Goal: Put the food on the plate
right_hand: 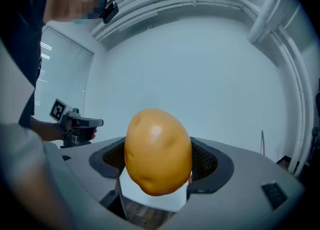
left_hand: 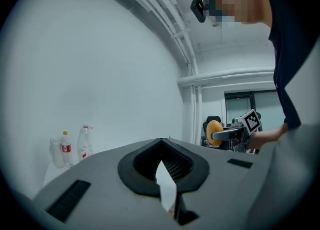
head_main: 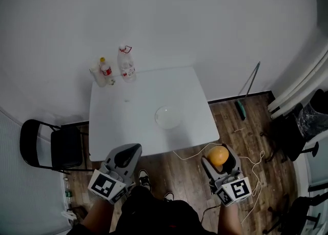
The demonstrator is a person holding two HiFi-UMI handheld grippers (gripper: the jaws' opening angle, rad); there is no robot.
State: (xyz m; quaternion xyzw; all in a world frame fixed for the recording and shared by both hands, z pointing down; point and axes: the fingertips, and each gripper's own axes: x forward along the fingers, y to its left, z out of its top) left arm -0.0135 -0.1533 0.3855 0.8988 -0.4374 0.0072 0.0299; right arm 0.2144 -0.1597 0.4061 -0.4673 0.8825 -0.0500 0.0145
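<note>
The right tool (head_main: pixel 219 151) is clenched on the food (head_main: pixel 217 156). The food is a smooth, round, orange-yellow thing. In the right gripper view it fills the space between the two jaws. One jaw presses on each side of it, and they are only as far apart as the food is wide.

The left tool (head_main: pixel 134 149) is squeezed closed. Its two jaws meet at their tips and there is nothing between them. A thin white slit shows lower down, where the jaws do not quite touch.

Both tools are held up in the air in front of the person, over the wooden floor (head_main: pixel 179 177). They are just off the near edge of the white tabletop (head_main: pixel 143 136). The left tool is near the left part of that edge, and the right tool is near the right corner. They are well apart from each other, and neither one touches the tabletop.

So the food is up in the right tool, not on the plate (head_main: pixel 168 117). The plate is pale and round. It sits on the tabletop, to the right of the middle. It is between the two tools and a bit farther from the person.

Two bottles (head_main: pixel 126 64) stand at the far left corner of the tabletop. A black chair (head_main: pixel 51 146) stands to the left of the tabletop. A pale cord (head_main: pixel 251 165) lies on the floor near the right tool.
</note>
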